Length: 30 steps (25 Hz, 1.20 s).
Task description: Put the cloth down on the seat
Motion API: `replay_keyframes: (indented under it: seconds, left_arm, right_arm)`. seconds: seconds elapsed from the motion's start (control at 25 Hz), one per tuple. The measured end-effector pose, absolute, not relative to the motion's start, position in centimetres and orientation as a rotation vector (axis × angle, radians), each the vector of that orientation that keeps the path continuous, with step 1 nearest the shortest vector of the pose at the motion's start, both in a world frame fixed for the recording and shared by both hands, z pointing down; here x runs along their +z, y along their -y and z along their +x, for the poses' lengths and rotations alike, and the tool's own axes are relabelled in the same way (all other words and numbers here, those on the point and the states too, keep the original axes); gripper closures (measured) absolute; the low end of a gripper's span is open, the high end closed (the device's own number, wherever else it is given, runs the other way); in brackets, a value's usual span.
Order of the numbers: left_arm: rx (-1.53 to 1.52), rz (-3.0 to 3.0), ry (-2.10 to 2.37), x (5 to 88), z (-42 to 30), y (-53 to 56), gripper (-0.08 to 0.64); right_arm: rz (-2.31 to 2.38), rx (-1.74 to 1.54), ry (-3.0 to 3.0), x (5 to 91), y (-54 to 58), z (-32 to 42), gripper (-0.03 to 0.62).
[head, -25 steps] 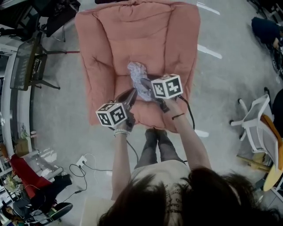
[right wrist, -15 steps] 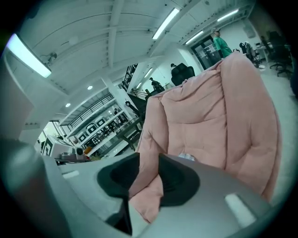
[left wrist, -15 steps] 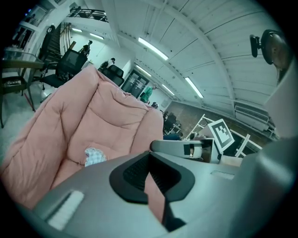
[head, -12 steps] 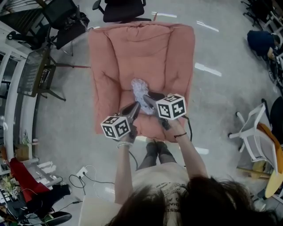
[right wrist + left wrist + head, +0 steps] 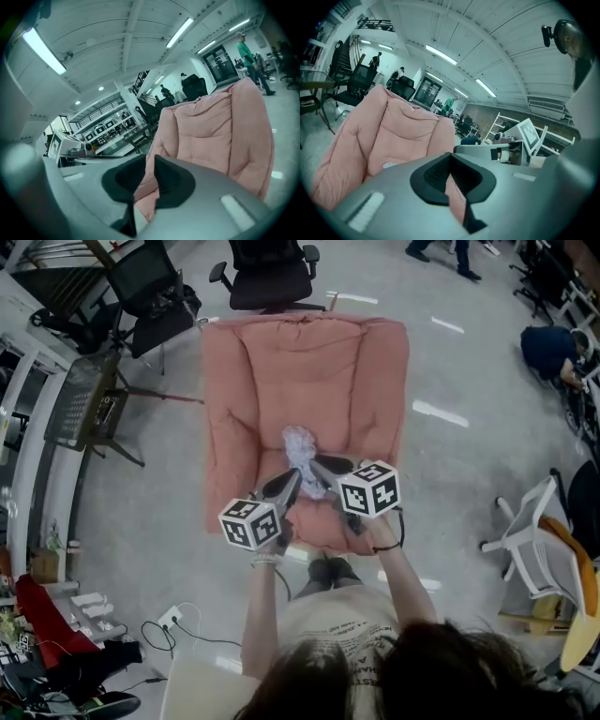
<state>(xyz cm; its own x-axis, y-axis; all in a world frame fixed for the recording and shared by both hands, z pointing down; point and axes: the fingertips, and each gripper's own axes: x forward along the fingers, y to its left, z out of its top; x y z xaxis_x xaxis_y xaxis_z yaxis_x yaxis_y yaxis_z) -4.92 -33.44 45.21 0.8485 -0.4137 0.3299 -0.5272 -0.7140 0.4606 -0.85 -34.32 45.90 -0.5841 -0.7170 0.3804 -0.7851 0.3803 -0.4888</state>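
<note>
The pale cloth (image 5: 300,446) lies crumpled, apparently loose, on the pink seat (image 5: 251,457).

Large open lab or workshop hall indicated, not home

Polished grey concrete floor (image 5: 469,456) seen, power strip and cables (image 5: 171,618) left loose on it

Black office chair (image 5: 270,277) and dark metal table (image 5: 80,404) placed around pink armchair (image 5: 305,381)

High white ceiling lit by long strip lights (image 5: 440,54)

Mezzanine with railing (image 5: 101,117) and staircase (image 5: 140,86) seen at back, glass doors (image 5: 220,65) beside them

White metal racks (image 5: 508,124) set along far side; people (image 5: 246,49) seen standing among workstations
</note>
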Motion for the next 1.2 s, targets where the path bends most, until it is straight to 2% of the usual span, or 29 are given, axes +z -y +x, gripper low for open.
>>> replay_keyframes:
  seconds: [0.36,1.2]
  left_arm:
    - [0.243,2.514,0.693,42.9,-5.8,32.4,0.560]
    - [0.185,2.572,0.706,39.9,-6.7,31.1,0.560]
  right_arm:
    - [1.385,0.936,2.558,43.8,32.7,-1.4,0.587]
    - [1.339,0.823,2.638,39.9,31.6,-3.1,0.591]
